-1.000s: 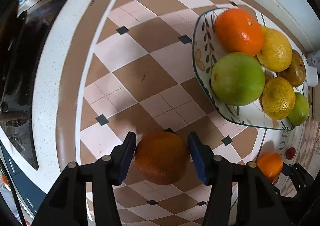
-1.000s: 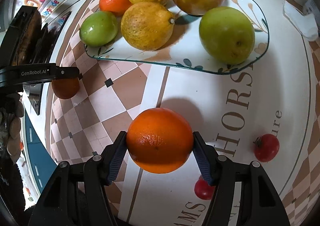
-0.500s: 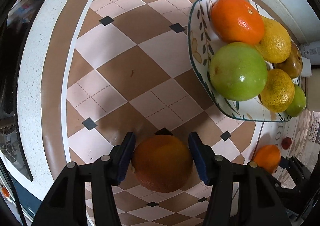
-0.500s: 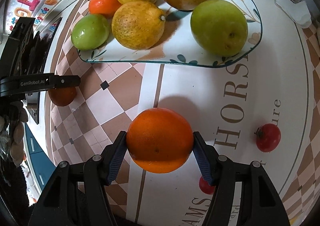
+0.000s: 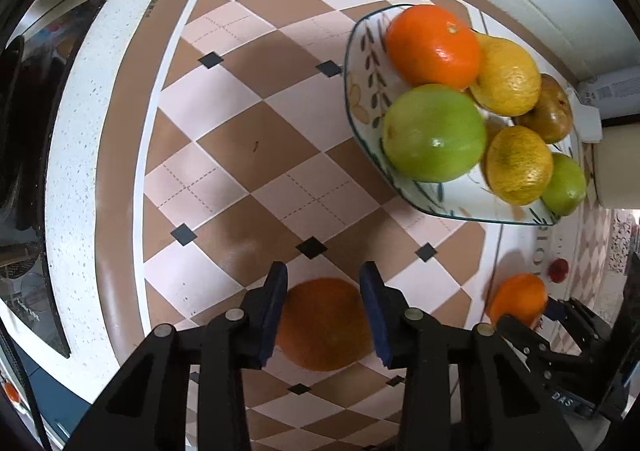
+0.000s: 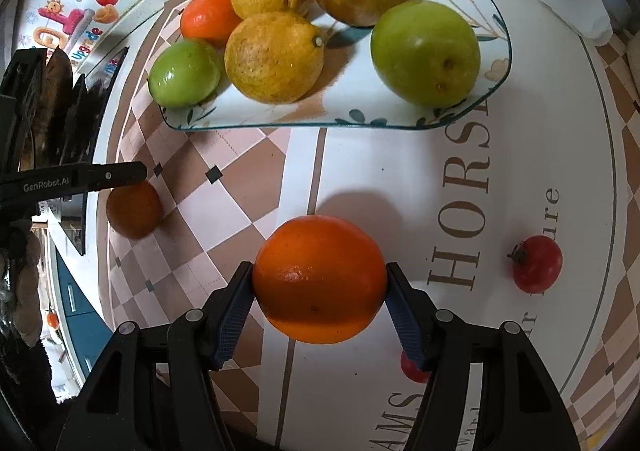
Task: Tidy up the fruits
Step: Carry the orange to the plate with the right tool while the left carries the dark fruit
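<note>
Fruit sits in both grips. Seen from the left wrist, the left gripper [image 5: 323, 307] has its blue-padded jaws partly open on either side of a dull, dark-orange round fruit [image 5: 323, 325] resting on the checked brown-and-pink worktop [image 5: 256, 155]; whether the pads actually touch the peel cannot be told, since a thin gap seems to show on each side. Ahead and to the right lies the leaf-patterned glass plate [image 5: 362, 107], crowded with a bright orange tangerine [image 5: 434, 45], a large green apple [image 5: 434, 133], two rough yellow lemons and more behind. From the right wrist, the right gripper [image 6: 320, 299] is closed firmly on a glossy bright orange [image 6: 320, 277], held above the worktop, with its shadow on the white printed mat [image 6: 400, 171]. The plate's near rim lies just ahead, and the only bare patch of it is in front of the second green apple [image 6: 426, 53] and the nearer lemon [image 6: 274, 57]. To place it well, the orange should probably be carried over the rim, lowered into that patch until it rests, and released slowly so it does not roll off or nudge its neighbours. Two small red fruits [image 6: 536, 263] remain on the mat.
</note>
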{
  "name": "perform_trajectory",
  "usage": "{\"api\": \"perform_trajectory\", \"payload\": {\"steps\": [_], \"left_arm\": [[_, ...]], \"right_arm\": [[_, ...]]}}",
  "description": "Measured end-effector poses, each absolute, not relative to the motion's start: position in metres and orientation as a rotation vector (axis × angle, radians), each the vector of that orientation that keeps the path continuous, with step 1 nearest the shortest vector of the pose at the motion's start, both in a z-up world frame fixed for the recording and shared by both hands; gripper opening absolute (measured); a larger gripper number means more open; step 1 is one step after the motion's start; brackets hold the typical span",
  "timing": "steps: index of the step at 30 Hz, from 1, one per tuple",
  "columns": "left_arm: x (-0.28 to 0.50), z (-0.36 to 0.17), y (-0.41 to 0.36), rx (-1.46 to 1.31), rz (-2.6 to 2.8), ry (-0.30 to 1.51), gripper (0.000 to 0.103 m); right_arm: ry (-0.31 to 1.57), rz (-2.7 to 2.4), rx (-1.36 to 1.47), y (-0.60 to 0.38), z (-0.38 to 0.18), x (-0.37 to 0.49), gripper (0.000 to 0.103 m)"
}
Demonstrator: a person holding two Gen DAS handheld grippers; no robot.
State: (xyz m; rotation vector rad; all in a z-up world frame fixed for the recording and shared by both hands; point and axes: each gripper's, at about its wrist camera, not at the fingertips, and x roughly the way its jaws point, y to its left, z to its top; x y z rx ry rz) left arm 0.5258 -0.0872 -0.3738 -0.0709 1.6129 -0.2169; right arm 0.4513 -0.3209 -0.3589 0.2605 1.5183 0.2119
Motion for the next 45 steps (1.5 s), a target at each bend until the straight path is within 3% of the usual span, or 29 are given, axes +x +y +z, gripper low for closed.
{"api": "perform_trajectory", "payload": {"steps": [8, 12, 19, 34, 41, 45], "left_arm": [[0.541, -0.360, -0.063, -0.298, -0.240, 1.649, 0.037], [0.532, -0.342, -0.074, -0.223, -0.293, 1.631, 0.053], [0.518, -0.374, -0.115, 0.018, -0.275, 1.726, 0.053], [0.541, -0.389, -0.139, 0.043, -0.254, 1.701, 0.053], [0.536, -0.377, -0.144, 0.025, -0.255, 1.666, 0.052], [0.540, -0.339, -0.144, -0.031, -0.284, 1.595, 0.052]], "right_arm": [[1.527, 0.191, 0.309, -0.327, -0.359, 0.453, 0.067], [1.528, 0.199, 0.320, -0.328, -0.358, 0.452, 0.067], [1.530, 0.196, 0.307, -0.326, -0.360, 0.455, 0.067], [1.528, 0.167, 0.315, -0.337, -0.364, 0.456, 0.067], [1.504, 0.162, 0.341, -0.343, -0.359, 0.454, 0.067], [1.447, 0.151, 0.436, -0.360, -0.338, 0.459, 0.067]]}}
